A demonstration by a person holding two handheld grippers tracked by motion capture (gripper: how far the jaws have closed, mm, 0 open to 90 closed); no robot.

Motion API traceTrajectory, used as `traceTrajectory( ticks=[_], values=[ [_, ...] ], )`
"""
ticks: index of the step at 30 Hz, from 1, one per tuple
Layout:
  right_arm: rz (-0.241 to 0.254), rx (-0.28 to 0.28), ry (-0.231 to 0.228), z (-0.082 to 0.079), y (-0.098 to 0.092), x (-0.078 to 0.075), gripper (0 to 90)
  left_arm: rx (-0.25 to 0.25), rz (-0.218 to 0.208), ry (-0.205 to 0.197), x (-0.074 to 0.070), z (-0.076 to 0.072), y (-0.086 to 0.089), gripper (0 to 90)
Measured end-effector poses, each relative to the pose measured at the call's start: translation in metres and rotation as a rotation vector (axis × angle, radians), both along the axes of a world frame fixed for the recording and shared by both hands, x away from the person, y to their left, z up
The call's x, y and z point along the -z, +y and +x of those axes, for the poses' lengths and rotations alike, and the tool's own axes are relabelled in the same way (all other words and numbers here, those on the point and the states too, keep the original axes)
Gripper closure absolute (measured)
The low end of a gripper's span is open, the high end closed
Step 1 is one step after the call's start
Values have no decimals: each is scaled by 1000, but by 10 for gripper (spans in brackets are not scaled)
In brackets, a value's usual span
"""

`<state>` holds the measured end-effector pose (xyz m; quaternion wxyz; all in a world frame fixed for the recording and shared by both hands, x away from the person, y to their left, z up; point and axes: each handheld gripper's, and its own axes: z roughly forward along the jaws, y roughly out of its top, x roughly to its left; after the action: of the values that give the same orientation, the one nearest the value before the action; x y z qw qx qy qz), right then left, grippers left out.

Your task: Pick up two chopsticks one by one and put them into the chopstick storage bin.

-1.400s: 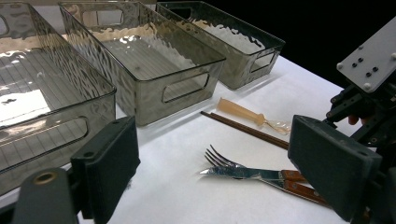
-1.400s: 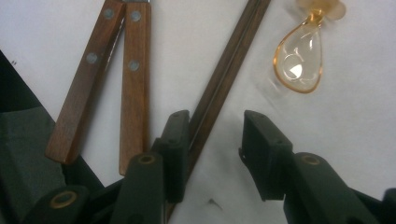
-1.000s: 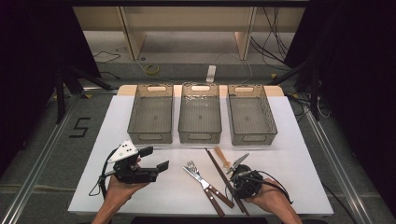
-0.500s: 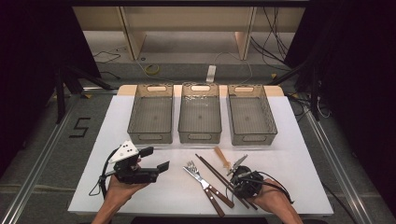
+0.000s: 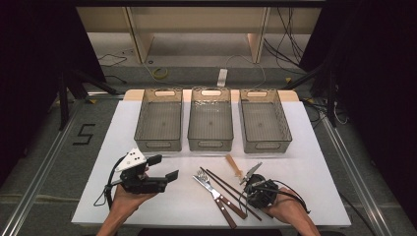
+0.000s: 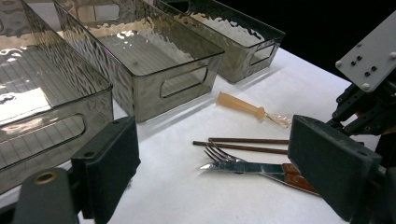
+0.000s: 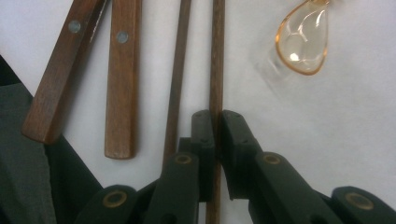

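Observation:
In the right gripper view my right gripper [image 7: 215, 122] is shut on one dark wooden chopstick [image 7: 216, 56]; its jaws have just been closing with the stick between them. The second chopstick [image 7: 177, 70] lies loose just to its left. Beside that are two wooden fork handles [image 7: 122, 79], and a clear amber spoon [image 7: 303, 39] lies to the right. From above, the right gripper [image 5: 256, 191] points down at the chopsticks [image 5: 228, 189], with the forks [image 5: 214, 191] to their left. My left gripper [image 5: 164, 168] is open and holds nothing, left of the cutlery.
Three clear smoky bins [image 5: 160, 142] [image 5: 210, 143] [image 5: 264, 145] stand in a row at the back of the white table [image 5: 314, 196]. The spoon's tan handle [image 5: 232, 163] lies in front of the right-hand bin. Dark floor and cables surround the table.
The chopsticks' far tips have swung a little to the left on the table. Both hands have kept their places.

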<state>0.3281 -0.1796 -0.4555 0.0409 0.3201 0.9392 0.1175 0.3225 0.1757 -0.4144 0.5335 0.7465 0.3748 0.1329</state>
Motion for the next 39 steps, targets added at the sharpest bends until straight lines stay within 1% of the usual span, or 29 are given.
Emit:
traceTrajectory(
  ticks=[2,4,6,7,8,10,14,16,17,19,21,23,24,25,28,29,30,35,36,39],
  values=[
    [5,2,-15,0,-1,-2,845,1,-1,2,0,0,0,158],
    [8,-7,-12,0,-3,-6,845,1,0,2,0,0,0,158],
    [13,-7,-22,0,-5,-10,846,1,-1,3,0,0,0,158],
    [27,-16,-29,-1,-6,-14,846,3,-2,5,0,0,-1,157],
    [27,-16,-29,-1,-6,-14,846,6,-2,6,0,1,-1,157],
    [50,-25,-40,-2,-7,-20,846,7,-1,7,0,1,-2,158],
    [64,-58,-62,-2,-5,-30,846,20,41,-2,1,2,-6,158],
    [69,-64,-69,-2,-1,-34,846,33,48,3,1,3,-8,157],
    [63,-78,-67,-2,0,-36,845,37,49,3,2,3,-9,158],
    [65,-95,-73,-1,3,-39,846,47,63,6,2,3,-12,157],
    [62,-114,-77,-1,6,-42,846,60,69,10,2,3,-15,158],
    [65,-140,-84,-1,9,-44,845,72,85,19,1,4,-19,161],
    [68,-141,-87,-1,11,-45,846,80,91,28,2,5,-21,161],
    [60,-157,-87,-1,12,-46,845,90,99,30,2,6,-23,162],
    [60,-191,-89,-1,15,-48,845,120,125,32,1,6,-30,166],
    [60,-187,-85,-2,17,-49,846,133,123,39,0,6,-32,166],
    [60,-206,-87,-1,18,-49,845,146,125,46,0,6,-34,166],
    [54,-229,-84,-2,22,-52,846,200,173,55,0,7,-46,166],
    [55,-226,-89,-2,23,-53,845,209,181,55,0,7,-49,166],
    [55,-250,-92,-2,27,-56,846,233,203,55,-1,9,-57,166]
  ],
)
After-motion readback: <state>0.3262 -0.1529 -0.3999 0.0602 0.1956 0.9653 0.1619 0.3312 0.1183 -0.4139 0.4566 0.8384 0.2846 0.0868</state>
